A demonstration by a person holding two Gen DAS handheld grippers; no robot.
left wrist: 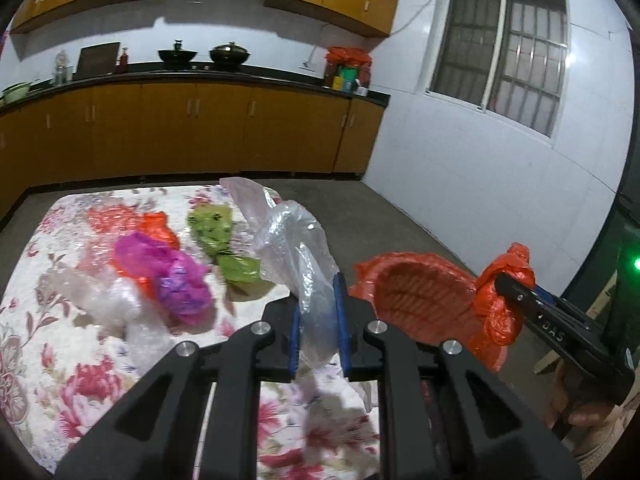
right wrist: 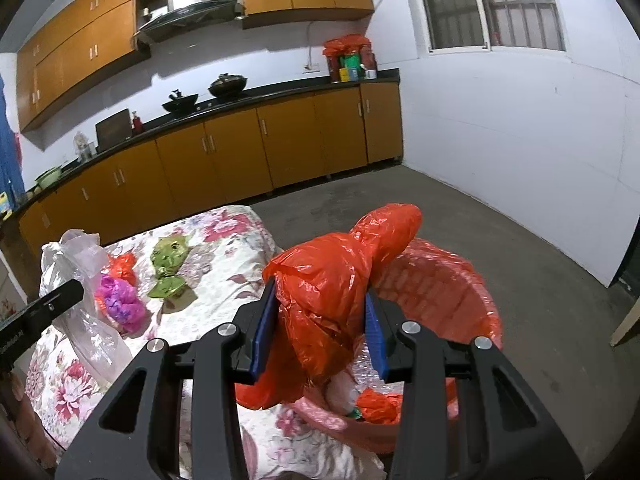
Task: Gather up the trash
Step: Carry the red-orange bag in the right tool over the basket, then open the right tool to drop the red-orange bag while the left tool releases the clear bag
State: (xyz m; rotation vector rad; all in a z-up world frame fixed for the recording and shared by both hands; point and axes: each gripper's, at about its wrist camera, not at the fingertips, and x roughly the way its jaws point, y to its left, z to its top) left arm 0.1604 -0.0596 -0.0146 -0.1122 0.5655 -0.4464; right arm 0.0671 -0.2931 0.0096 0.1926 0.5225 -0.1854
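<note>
Evidently the step in hand is carrying two picked-up bags across to the red basket, so the advice runs left to right along the flowered tabletop (left wrist: pixel 48 360).

Farthest left lie the pieces not yet collected: a crumpled clear wrap (left wrist: pixel 100 300), a magenta bag (left wrist: pixel 172 276), an orange scrap (left wrist: pixel 160 228) behind it, and a green wrapper (left wrist: pixel 224 248) further in. These can wait for the next pass.

Next, the left gripper (left wrist: pixel 320 328) has its jaws pinching a clear plastic bag (left wrist: pixel 292 240), which stands up loosely above the blue pads. The film is slippery and only a fold appears caught, so I would keep the pinch firm and move without jerks.

To the right, the right gripper (right wrist: pixel 320 328) has its jaws clamped on a bunched orange bag (right wrist: pixel 340 272), held over the basket (right wrist: pixel 460 292) at the tabletop's right edge. The basket is lined in orange plastic and already holds some scraps.

Release should come only once each bag hangs well inside the rim; light film can drift or cling to the pads, so lowering it in first seems wise.
</note>
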